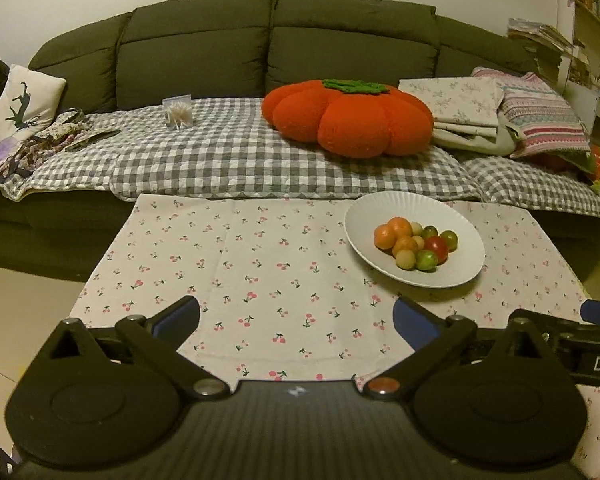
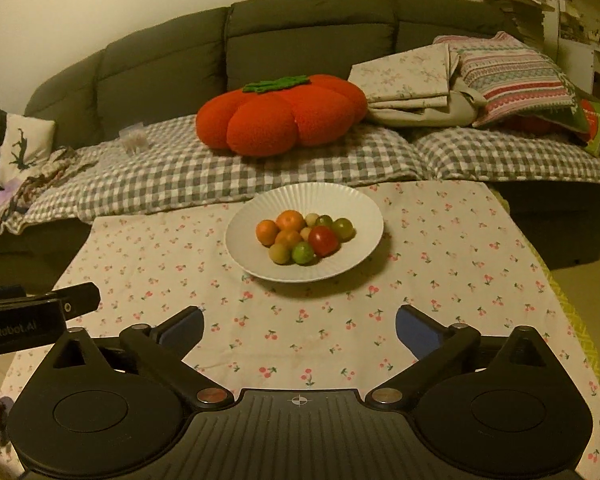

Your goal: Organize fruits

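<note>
So the left gripper (image 1: pixel 296 316) hangs over the near edge of the cherry-print tablecloth (image 1: pixel 236 264), jaws spread wide with nothing between them. The right gripper (image 2: pixel 300 320) is the same, wide apart and empty. The white ridged plate (image 2: pixel 352 208) sits toward the table's far edge, with the fruits (image 2: pixel 304 236) piled at its middle: small oranges at the left, greenish ones and a red tomato at the right. They look light, round, smooth and squashable, likely to roll. Best bet is a gentle pinch across a fruit's widest part.
</note>
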{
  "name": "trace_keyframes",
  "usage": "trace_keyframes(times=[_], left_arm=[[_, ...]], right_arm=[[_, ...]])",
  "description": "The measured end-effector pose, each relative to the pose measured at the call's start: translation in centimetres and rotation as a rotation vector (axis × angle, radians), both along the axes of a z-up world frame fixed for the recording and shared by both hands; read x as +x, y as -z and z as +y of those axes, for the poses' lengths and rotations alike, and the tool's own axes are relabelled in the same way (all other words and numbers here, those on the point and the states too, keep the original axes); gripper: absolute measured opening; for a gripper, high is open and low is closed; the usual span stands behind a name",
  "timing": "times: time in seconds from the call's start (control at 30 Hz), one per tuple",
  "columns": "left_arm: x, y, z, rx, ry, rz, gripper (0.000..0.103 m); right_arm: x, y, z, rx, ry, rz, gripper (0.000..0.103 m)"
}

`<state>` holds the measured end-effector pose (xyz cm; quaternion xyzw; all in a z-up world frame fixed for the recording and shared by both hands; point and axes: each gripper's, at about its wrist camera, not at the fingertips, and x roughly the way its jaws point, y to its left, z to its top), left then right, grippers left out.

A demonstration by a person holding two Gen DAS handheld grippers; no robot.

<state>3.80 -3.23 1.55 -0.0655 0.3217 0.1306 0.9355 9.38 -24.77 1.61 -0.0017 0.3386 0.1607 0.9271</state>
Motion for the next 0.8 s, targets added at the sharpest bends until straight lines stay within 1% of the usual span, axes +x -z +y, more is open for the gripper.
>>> trace_keyframes(times=[0.17, 0.3, 0.5, 0.8], left_arm=[[0.1, 0.6, -0.2, 0.010, 0.002, 0.015, 0.102], [0.2, 0.8, -0.2, 0.008, 0.009, 0.022, 0.102], [0.3, 1.1, -0.4, 0.006, 0.026, 0.023, 0.102], [0.4, 1.2, -0.7, 0.005, 0.035, 0.033, 0.102]], right_arm=[[0.7, 0.9, 0.0, 0.009, 0.009, 0.054, 0.103], [0.7, 1.3, 0.3, -0.028, 0.021, 0.047, 0.103], [0.7, 1.1, -0.2, -0.018, 0.040, 0.048, 0.103], [0.9, 1.2, -0.4, -0.027, 0.038, 0.049, 0.103]])
